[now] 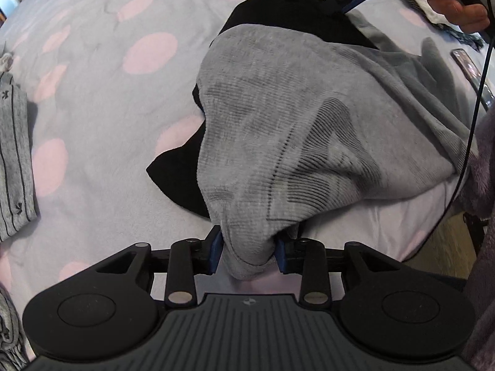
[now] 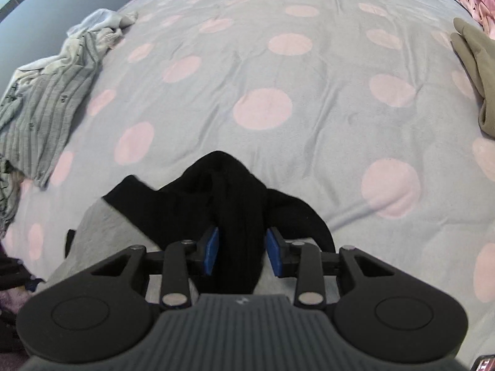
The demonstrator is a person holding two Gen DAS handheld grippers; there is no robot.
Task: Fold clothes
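Both sets of jaws are clamped on cloth. Left gripper (image 1: 249,249): its blue pads (image 1: 216,247) pinch a bunched corner of the grey ribbed garment (image 1: 297,130), which drapes away from the pads over the bed's near edge. Right gripper (image 2: 242,252): a thick fold of the black garment (image 2: 229,204) fills the gap between its pads (image 2: 211,251) and is gripped there. In the left wrist view the black garment lies beneath the grey one, showing at its far end and along its left side, and a hand (image 1: 458,6) holds the right gripper at the top right corner. Both garments rest on the bedspread (image 2: 278,71), lilac with pink dots, close to its near edge. Striped grey clothes (image 2: 46,102) lie crumpled at the bed's left edge. An olive glove (image 2: 476,71) lies at the right edge. A phone (image 1: 464,61) lies on the bed just beyond the grey garment.
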